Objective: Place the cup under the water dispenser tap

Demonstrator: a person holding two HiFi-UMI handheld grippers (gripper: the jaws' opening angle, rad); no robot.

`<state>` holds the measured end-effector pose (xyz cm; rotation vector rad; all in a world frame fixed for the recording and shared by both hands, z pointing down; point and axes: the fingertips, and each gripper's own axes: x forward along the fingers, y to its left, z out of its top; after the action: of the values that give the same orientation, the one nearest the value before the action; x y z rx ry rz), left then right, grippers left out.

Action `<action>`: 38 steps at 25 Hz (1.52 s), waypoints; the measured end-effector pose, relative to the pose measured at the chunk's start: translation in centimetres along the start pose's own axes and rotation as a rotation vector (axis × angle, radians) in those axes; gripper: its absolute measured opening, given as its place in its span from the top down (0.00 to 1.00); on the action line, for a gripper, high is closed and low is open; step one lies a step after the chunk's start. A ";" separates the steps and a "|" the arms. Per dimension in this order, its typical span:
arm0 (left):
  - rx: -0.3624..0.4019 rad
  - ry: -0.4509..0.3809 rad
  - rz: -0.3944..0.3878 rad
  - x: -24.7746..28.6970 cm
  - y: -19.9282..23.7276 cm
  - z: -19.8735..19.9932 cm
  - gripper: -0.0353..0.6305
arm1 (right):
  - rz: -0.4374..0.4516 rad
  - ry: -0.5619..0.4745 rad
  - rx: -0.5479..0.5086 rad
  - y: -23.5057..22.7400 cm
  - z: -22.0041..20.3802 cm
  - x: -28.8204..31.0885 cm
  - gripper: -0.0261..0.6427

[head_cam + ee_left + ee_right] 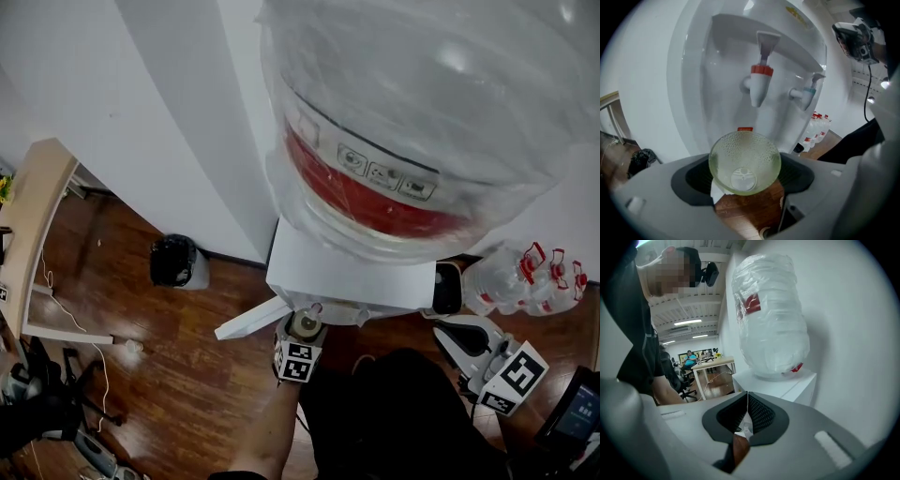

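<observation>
A clear, dimpled cup [744, 161] sits between the pads of my left gripper [745, 180], which is shut on it, mouth towards the camera. In the head view the cup [306, 323] and left gripper [302, 337] are at the front of the white water dispenser [347, 277]. The red tap [759, 86] hangs above and just beyond the cup; the blue tap [808, 93] is to its right. My right gripper [459, 336] is held off to the dispenser's right. Its jaws [747, 420] are shut with nothing between them.
A large water bottle [441, 112] wrapped in plastic tops the dispenser. On the wooden floor stand a black bin [178, 261] at the left and a pack of small bottles [525, 277] at the right. A desk [37, 216] is far left. People sit at a desk [688, 358] in the background.
</observation>
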<state>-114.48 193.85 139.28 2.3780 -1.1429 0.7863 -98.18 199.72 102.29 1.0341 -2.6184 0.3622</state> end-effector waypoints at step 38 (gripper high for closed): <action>-0.047 0.041 -0.115 -7.1 -5.3 2.4 0.40 | 0.078 -0.032 0.047 0.9 8.0 -2.7 0.94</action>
<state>-113.07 199.77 132.45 2.3538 -0.9873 0.7575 -98.43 199.33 93.85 0.9623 -2.6965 0.4304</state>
